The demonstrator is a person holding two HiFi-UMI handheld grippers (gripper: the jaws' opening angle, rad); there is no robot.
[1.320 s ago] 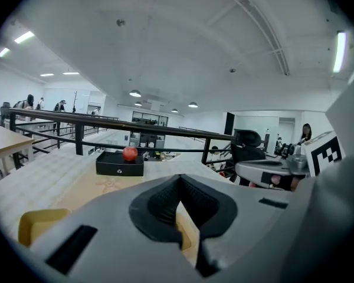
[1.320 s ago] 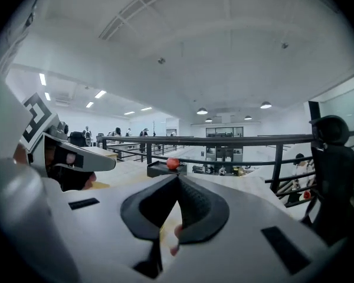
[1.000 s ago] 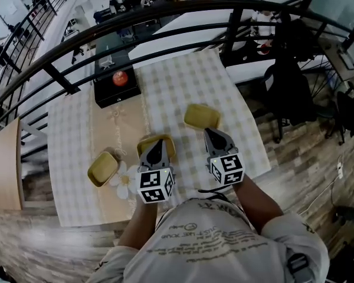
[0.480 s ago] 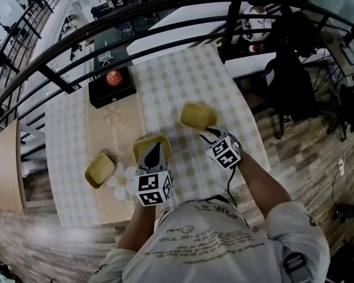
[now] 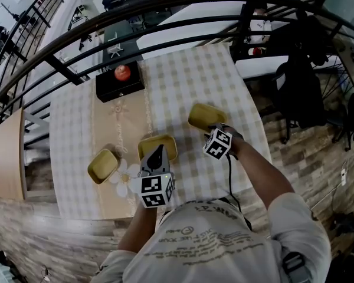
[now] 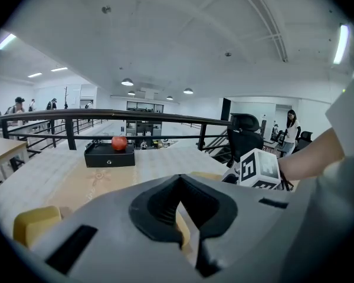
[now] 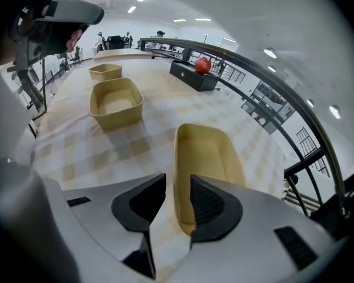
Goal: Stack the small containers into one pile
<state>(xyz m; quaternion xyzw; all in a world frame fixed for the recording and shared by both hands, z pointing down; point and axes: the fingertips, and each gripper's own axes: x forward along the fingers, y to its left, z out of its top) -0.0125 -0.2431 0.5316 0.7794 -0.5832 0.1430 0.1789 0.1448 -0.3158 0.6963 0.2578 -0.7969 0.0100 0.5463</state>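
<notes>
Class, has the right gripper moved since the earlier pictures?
Yes. The right gripper went forward to the right-hand container; its jaws have just been opening and straddle its near wall.

Curved black railing (image 5: 64, 69) arcs from 9 to 2 o'clock, wood-plank floor (image 5: 301, 158) at 4 o'clock, ceiling lamps (image 6: 127, 82) overhead

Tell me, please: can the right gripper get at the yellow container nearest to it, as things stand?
Probably yes. The right gripper is at the yellow container. Its jaws have just been opening, and one side wall of the container stands between them, not yet pressed. Nothing else is in the way.
</notes>
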